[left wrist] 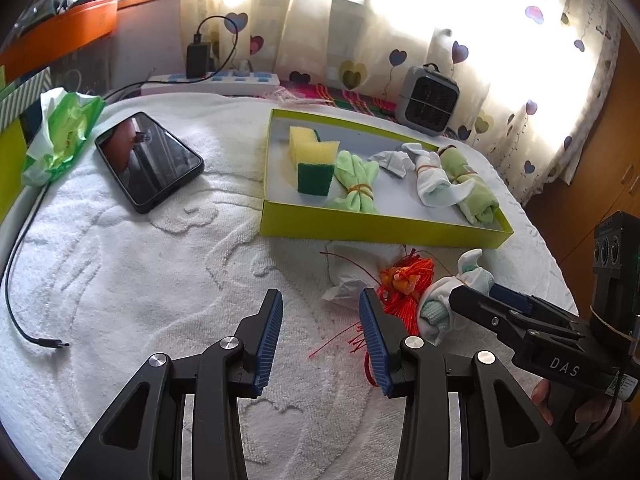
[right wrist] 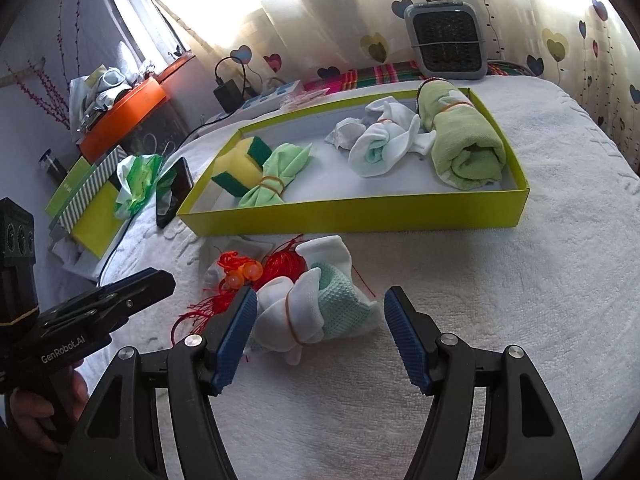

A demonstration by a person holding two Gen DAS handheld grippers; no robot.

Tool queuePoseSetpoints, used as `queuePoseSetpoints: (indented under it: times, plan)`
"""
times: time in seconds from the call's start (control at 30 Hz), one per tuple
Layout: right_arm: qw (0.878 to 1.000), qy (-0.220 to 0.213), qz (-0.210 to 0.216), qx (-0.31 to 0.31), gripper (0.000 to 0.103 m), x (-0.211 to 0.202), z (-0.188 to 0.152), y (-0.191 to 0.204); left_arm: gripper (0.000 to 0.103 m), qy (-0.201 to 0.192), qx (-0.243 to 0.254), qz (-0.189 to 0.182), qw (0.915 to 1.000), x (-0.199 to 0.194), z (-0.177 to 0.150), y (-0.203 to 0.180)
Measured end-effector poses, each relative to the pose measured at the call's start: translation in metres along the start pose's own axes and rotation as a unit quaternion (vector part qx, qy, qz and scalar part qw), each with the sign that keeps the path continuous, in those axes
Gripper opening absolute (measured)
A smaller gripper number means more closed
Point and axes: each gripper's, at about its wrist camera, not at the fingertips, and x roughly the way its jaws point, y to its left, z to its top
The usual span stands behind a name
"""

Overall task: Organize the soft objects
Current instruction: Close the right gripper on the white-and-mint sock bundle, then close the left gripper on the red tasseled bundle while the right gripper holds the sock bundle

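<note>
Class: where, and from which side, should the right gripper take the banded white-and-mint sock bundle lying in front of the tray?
Probably at the waist of the sock bundle, where the rubber band cinches it narrowest. Come from above with the right gripper, whose open jaws already flank it.

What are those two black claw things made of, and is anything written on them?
Each is a black, angular hand-held tool. The left gripper and right gripper both have two fingers faced with ribbed blue pads, joined by silver round pivot pins. White lettering reads "GenRobot.AI" on the left one's side, "DAS" on the right's. A boxy black camera block sits on top of each.
</note>
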Motion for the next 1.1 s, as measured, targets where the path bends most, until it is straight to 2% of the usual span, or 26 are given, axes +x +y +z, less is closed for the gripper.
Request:
queuePoseSetpoints:
  times: [0.33, 0.47, 0.7, 1.1]
  plan:
    - [0.999, -0.009, 0.003, 0.033, 0.066, 0.002, 0.000, -0.004, 0.038, 0.005, -0.003, 0.003, 1.0000, 0.000, -0.004, 0.005]
    - [0.999, -0.012, 0.009, 0.035, 0.060, 0.000, -0.001, -0.006, 0.038, 0.006, -0.003, 0.003, 1.0000, 0.000, -0.004, 0.004]
    - [0.999, -0.024, 0.017, 0.032, 0.042, -0.006, -0.001, -0.005, 0.038, 0.009, 0.006, -0.001, 0.9999, 0.001, -0.006, -0.003]
    - [0.998, -0.047, 0.013, 0.049, 0.040, -0.026, -0.003, -0.021, 0.038, 0.009, 0.026, -0.036, 0.9990, 0.003, 0.003, -0.022]
